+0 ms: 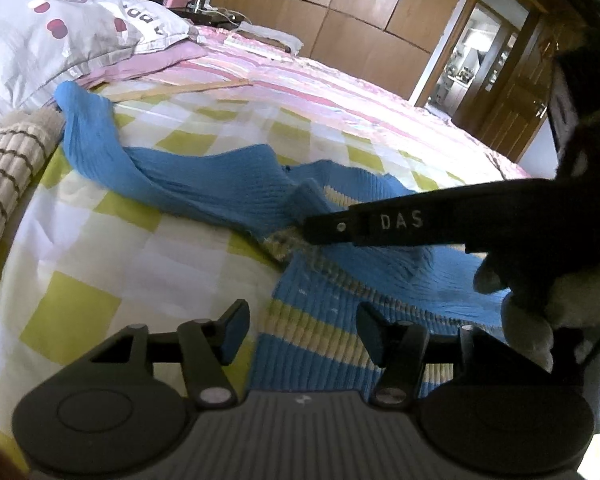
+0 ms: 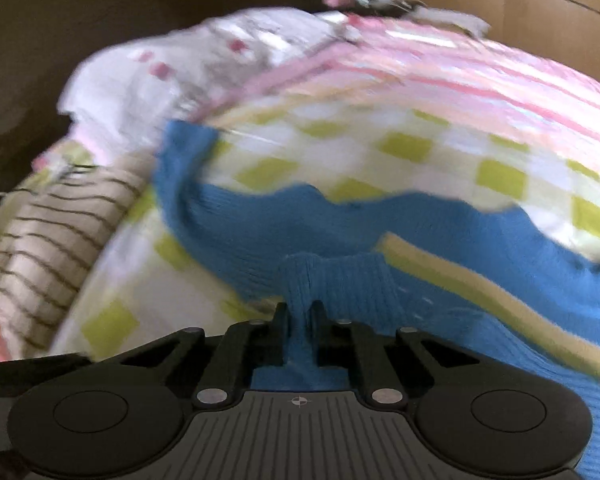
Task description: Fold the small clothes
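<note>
Blue sweater (image 1: 204, 184) spread on the bed (image 1: 100, 248)
Right tool (image 2: 300, 312) pinches its blue fold; left tool (image 1: 300, 328) hangs open right above the striped hem.

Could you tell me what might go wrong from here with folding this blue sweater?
The right gripper pinches only a small bunch of the blue sweater, so it may slip. The left gripper stands open above the striped hem, so that side could drag. The far sleeve lies against a striped garment and may snag.
</note>
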### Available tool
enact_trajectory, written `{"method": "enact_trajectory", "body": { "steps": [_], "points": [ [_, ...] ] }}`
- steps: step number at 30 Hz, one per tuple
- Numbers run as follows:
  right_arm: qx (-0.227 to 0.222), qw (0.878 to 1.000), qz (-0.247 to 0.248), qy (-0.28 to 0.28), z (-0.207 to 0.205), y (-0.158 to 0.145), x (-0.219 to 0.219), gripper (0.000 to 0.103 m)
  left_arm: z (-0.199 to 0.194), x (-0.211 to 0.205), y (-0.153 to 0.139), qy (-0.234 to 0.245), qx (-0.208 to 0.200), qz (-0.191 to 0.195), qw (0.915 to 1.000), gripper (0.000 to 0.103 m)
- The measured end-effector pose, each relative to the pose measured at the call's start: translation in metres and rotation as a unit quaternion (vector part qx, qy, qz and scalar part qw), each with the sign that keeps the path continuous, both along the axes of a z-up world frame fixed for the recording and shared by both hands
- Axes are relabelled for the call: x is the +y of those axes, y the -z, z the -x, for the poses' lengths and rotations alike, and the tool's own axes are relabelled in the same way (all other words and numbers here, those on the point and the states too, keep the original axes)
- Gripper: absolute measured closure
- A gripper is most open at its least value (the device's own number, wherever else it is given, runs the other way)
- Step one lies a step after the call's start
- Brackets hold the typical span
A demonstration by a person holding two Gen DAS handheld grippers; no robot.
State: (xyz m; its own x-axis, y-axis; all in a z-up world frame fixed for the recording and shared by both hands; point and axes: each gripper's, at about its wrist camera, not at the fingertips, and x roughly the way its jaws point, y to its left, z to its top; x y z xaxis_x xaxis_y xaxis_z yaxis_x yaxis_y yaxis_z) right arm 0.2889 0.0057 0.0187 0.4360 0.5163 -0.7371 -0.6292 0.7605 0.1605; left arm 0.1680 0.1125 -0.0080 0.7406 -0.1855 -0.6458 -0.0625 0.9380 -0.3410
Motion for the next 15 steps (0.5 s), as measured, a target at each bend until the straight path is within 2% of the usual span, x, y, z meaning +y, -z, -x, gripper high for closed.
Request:
{"method": "enact_trajectory", "body": {
  "steps": [3, 7, 11, 15],
  "points": [
    [0.009, 1.0, -0.011, -0.022, 0.005, -0.001, 0.003, 0.086, 0.0, 0.0, 0.002, -0.003, 0.002, 0.001, 1.0, 0.039],
    [0.006, 0.999, -0.029, 0.018, 0.006, -0.003, -0.021, 0.084, -0.001, -0.002, 0.004, 0.0, 0.004, -0.004, 1.0, 0.039],
    [-0.005, 0.993, -0.065, 0.102, 0.019, -0.011, -0.086, 0.083, -0.002, -0.007, 0.005, 0.006, 0.0, -0.01, 0.9999, 0.039],
    [-0.073, 0.977, -0.031, 0.199, 0.056, -0.01, -0.162, 0.081, -0.003, -0.014, 0.006, 0.01, -0.004, -0.026, 0.9996, 0.039]
  ]
}}
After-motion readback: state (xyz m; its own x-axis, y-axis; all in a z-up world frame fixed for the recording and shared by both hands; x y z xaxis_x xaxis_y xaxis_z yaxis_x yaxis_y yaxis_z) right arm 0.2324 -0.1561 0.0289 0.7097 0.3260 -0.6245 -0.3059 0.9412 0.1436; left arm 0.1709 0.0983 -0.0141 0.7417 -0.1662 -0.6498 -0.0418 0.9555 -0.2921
